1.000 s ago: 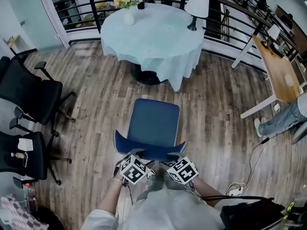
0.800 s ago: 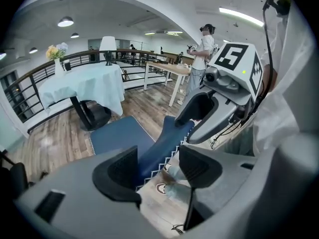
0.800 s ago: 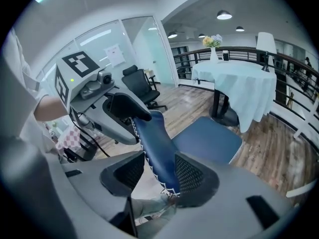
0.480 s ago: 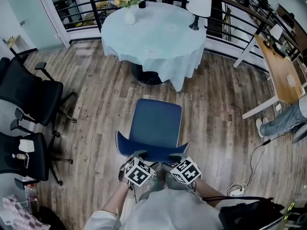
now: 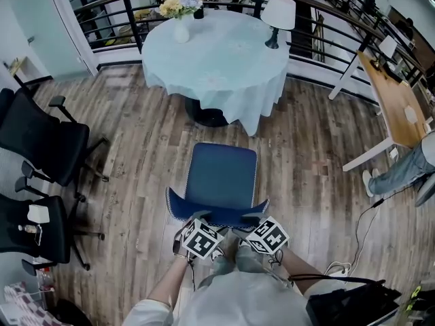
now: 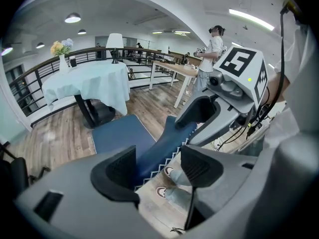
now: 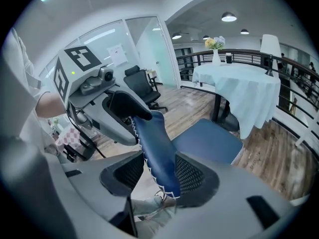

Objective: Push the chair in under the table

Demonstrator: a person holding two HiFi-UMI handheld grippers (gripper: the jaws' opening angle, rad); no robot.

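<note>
Chair backrest [image 5: 217,215] sits inside left hand-held gripper [image 6: 157,169] and right hand-held gripper [image 7: 155,176].

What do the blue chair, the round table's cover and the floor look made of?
Blue chair: matte padded upholstery, probably fabric or faux leather; white zigzag stitching edges it. Round table's pale blue cover: thin cloth, draping in soft folds. Floor: wood or laminate planks, slight sheen; grain and seams show.
</note>
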